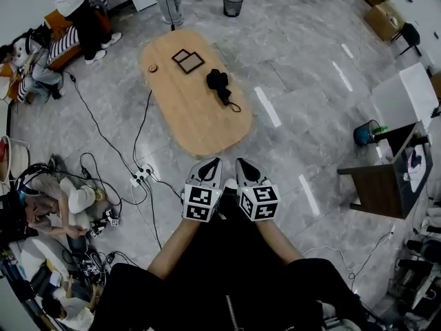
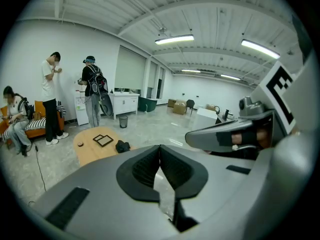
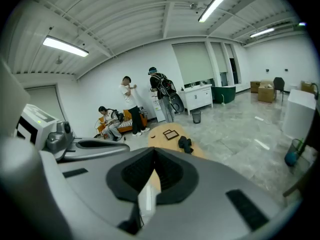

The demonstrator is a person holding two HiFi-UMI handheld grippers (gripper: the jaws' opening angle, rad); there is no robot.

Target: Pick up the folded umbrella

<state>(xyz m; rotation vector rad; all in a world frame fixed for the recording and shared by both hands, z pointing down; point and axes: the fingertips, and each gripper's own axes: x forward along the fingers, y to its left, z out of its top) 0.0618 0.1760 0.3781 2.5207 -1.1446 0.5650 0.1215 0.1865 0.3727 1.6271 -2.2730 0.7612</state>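
A black folded umbrella (image 1: 220, 84) with a wrist loop lies on the right half of an oval wooden table (image 1: 200, 119). It also shows small in the left gripper view as the umbrella (image 2: 122, 146) and in the right gripper view as the umbrella (image 3: 185, 144). My left gripper (image 1: 214, 161) and right gripper (image 1: 240, 163) are side by side just short of the table's near end, both pointing toward it. Both have their jaws shut with nothing between them, well apart from the umbrella.
On the table a dark square frame (image 1: 187, 61) and a small round disc (image 1: 152, 67) lie beyond the umbrella. Cables and a power strip (image 1: 141, 176) trail on the floor at left. People stand and sit at far left; a bin (image 1: 233, 3) stands beyond the table, a dark desk (image 1: 383, 178) at right.
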